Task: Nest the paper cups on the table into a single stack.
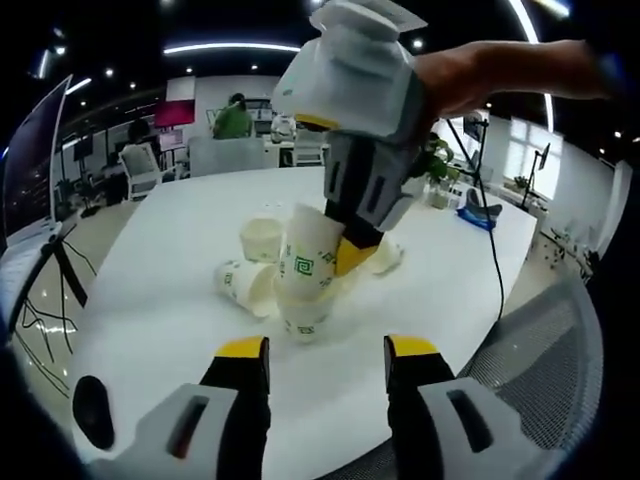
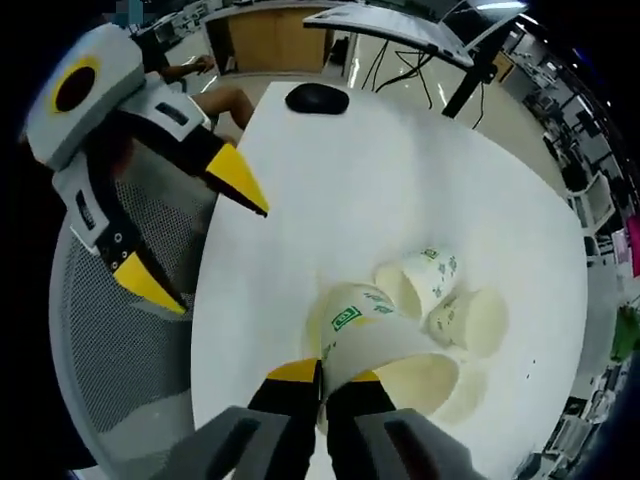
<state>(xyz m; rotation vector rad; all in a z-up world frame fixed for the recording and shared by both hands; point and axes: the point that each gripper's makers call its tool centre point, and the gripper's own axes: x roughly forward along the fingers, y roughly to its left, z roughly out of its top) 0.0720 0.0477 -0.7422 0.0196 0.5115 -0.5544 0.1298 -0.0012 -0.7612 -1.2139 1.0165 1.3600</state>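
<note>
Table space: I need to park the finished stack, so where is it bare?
The white table is bare between the cup cluster and the black mouse, and beyond the cups toward the far edge. It is crowded where the right gripper holds a cup.

A dark computer mouse (image 2: 317, 98) is seen lying on the white counter (image 2: 400, 190) near its edge. A grey mesh chair (image 1: 545, 345) is drawn up beside the counter. A black cable (image 1: 494, 262) is trailed across the counter's far side.
</note>
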